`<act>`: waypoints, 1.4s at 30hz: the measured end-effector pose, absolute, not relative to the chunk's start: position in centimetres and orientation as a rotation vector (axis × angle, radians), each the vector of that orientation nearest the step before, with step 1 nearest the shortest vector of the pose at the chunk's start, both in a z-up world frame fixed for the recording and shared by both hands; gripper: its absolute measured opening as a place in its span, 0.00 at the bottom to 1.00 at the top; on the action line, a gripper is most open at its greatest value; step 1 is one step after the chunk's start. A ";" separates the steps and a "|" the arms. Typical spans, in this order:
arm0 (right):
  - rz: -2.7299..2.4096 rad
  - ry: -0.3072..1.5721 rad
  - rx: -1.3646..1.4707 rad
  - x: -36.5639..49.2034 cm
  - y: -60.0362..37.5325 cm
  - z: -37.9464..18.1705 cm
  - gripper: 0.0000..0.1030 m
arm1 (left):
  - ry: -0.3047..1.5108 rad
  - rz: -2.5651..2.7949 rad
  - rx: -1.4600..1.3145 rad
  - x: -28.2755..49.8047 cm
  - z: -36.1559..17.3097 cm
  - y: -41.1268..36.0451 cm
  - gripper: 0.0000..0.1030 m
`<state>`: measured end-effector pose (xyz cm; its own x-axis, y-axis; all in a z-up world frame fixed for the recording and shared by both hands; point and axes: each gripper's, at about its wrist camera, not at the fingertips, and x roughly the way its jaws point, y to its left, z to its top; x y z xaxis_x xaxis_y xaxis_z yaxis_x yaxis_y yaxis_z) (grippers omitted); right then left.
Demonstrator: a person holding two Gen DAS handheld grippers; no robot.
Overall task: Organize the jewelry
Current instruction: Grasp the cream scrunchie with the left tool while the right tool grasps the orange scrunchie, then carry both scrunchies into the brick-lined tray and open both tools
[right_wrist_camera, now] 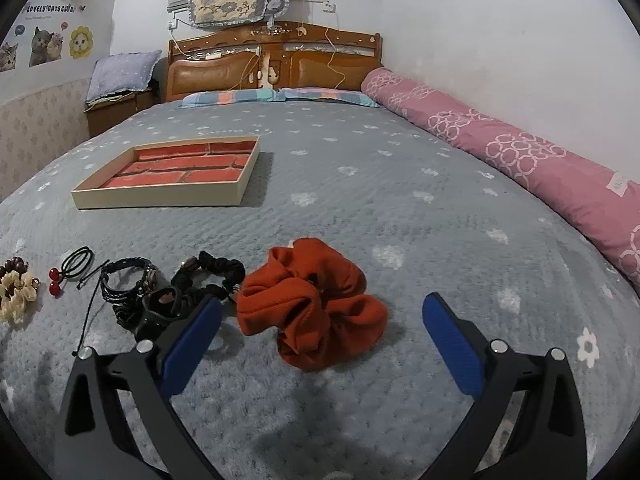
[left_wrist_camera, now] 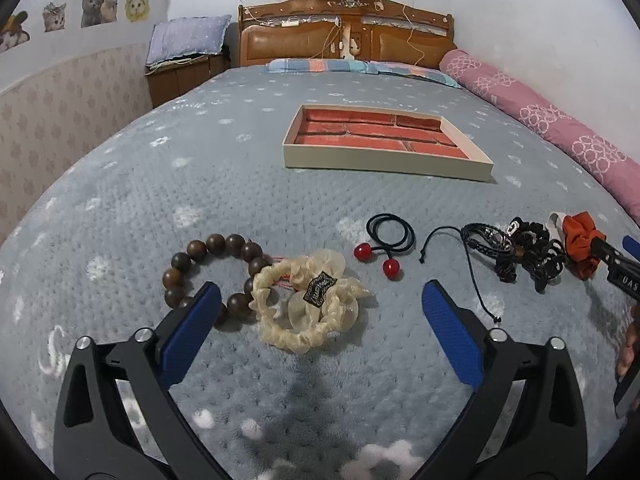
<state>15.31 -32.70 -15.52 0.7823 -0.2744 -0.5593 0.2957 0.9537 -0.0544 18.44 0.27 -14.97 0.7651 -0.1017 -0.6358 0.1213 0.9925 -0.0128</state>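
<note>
Both the left gripper (left_wrist_camera: 320, 308) and right gripper (right_wrist_camera: 320, 316) are held wide open and empty, the cream scrunchie (left_wrist_camera: 308, 304) and orange scrunchie (right_wrist_camera: 310, 308) lying between their respective fingers, perhaps untouched, with the tray (left_wrist_camera: 384, 166) seen at twelve o'clock.

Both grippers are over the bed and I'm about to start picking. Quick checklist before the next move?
1. Left gripper open: ok.
2. Right gripper open: ok.
3. Cream scrunchie between the left fingers: ok, but it overlaps the bead bracelet.
4. Orange scrunchie between the right fingers, lying apart: ok.
5. Tray empty: ok.
6. Black bracelets separable: cannot tell, they lie tangled.
</note>
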 end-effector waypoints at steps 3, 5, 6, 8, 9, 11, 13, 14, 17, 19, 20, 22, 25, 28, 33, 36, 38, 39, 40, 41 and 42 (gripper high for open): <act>-0.298 0.613 0.034 16.0 -32.5 -15.7 0.87 | 0.697 -0.134 0.029 18.7 -15.6 0.3 0.90; -0.287 0.633 0.038 16.5 -32.6 -16.1 0.83 | 0.729 -0.141 0.024 19.2 -16.4 0.3 0.80; -0.283 0.646 0.040 16.8 -32.6 -16.3 0.80 | 0.747 -0.152 0.018 19.5 -16.7 0.3 0.72; -0.280 0.659 0.046 17.0 -32.7 -16.6 0.77 | 0.776 -0.167 0.002 20.1 -17.1 0.4 0.65; -0.278 0.664 0.051 17.2 -32.7 -16.7 0.75 | 0.781 -0.169 -0.002 20.3 -17.2 0.4 0.65; -0.274 0.672 0.053 17.3 -32.7 -16.8 0.71 | 0.781 -0.172 -0.001 20.5 -17.3 0.3 0.65; -0.268 0.678 0.048 17.5 -32.6 -16.9 0.64 | 0.784 -0.179 0.013 20.6 -17.5 0.0 0.63; -0.268 0.681 0.043 17.6 -32.5 -17.0 0.63 | 0.789 -0.184 0.020 20.7 -17.6 -0.2 0.58; -0.264 0.697 0.041 17.8 -32.4 -17.3 0.55 | 0.819 -0.195 0.040 21.2 -18.2 -0.7 0.45; -0.265 0.702 0.043 17.8 -32.4 -17.5 0.49 | 0.840 -0.198 0.040 21.5 -18.5 -0.9 0.40; -0.263 0.704 0.045 17.8 -32.5 -17.5 0.48 | 0.850 -0.202 0.033 21.7 -18.7 -0.8 0.38; -0.262 0.712 0.046 17.9 -32.5 -17.7 0.43 | 0.862 -0.203 0.013 21.9 -18.9 -0.5 0.32; -0.256 0.716 0.047 18.0 -32.4 -17.9 0.36 | 0.871 -0.200 -0.008 22.1 -19.2 -0.2 0.27; -0.257 0.706 0.044 17.8 -32.4 -17.7 0.29 | 0.862 -0.184 -0.007 21.9 -19.3 -0.1 0.23; -0.242 0.692 0.065 17.5 -32.7 -17.7 0.22 | 0.852 -0.176 -0.020 21.7 -19.3 0.2 0.20; -0.227 0.686 0.094 17.2 -33.1 -17.5 0.20 | 0.857 -0.182 -0.027 21.7 -19.2 0.3 0.18; -0.210 0.691 0.115 17.2 -33.5 -17.4 0.18 | 0.864 -0.185 -0.032 21.8 -19.1 0.5 0.15; -0.206 0.685 0.123 17.0 -33.7 -17.2 0.17 | 0.865 -0.186 -0.031 21.8 -19.0 0.5 0.13; -0.204 0.674 0.129 16.7 -33.8 -16.9 0.17 | 0.864 -0.185 -0.028 21.8 -18.8 0.5 0.12; -0.201 0.665 0.134 16.4 -33.9 -16.5 0.17 | 0.859 -0.183 -0.021 21.7 -18.6 0.5 0.09; -0.194 0.657 0.140 16.1 -33.9 -16.2 0.17 | 0.855 -0.186 -0.020 21.6 -18.3 0.6 0.09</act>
<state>16.14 -33.94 -16.19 0.7746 -0.1349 -0.6180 0.2229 0.9725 0.0671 21.61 0.59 -18.28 0.6412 -0.1716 -0.7480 0.1552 0.9835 -0.0926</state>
